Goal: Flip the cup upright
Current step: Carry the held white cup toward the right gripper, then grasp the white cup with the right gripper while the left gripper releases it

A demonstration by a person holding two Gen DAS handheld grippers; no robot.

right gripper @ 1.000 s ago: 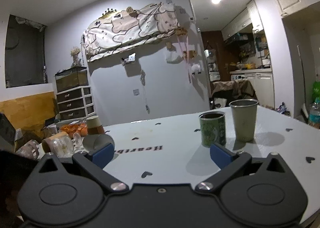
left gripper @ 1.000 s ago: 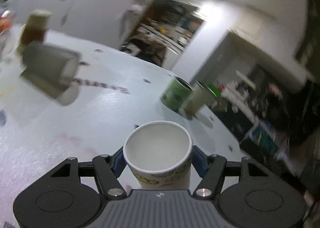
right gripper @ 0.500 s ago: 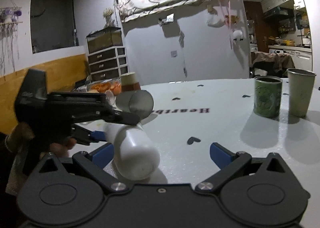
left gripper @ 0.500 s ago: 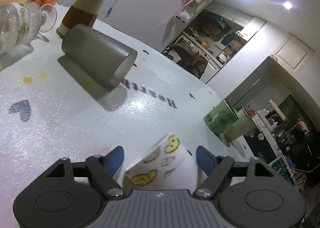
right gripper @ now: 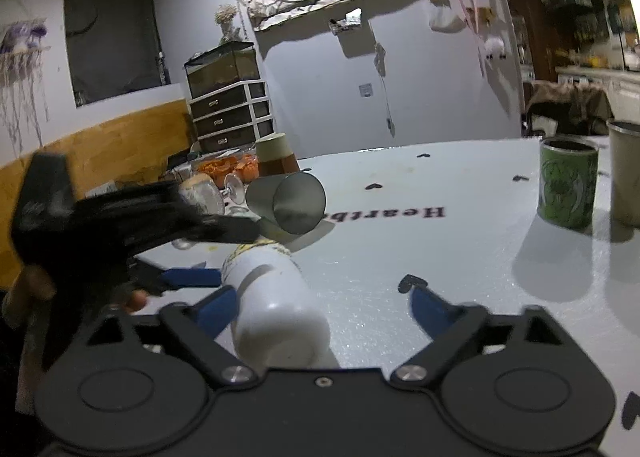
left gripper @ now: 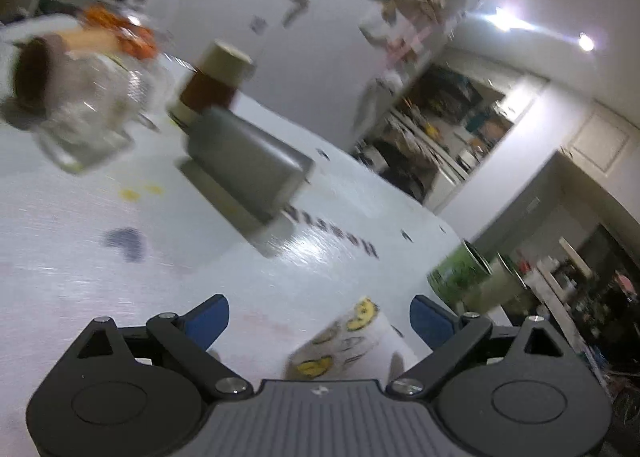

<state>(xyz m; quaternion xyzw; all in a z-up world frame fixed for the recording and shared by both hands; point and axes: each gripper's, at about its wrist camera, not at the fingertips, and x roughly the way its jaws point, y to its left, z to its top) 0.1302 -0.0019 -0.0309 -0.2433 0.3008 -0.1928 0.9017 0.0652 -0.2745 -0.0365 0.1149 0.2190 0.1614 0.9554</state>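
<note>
A white paper cup with yellow cartoon prints lies on its side on the white table, base toward the right wrist camera. In the left wrist view the cup lies between the open blue pads, nearer the right one, touching neither. My left gripper is open; it also shows blurred in the right wrist view, beside the cup's far end. My right gripper is open, its left pad next to the cup's base.
A grey metal cup lies on its side behind the paper cup. A brown-and-cream cup, glassware and orange food stand at the back left. A green can and a grey tumbler stand upright at the right.
One second ago my left gripper held the paper cup. It has laid it on its side, opened and drawn back. The right wrist view has swung left, toward the cup.
</note>
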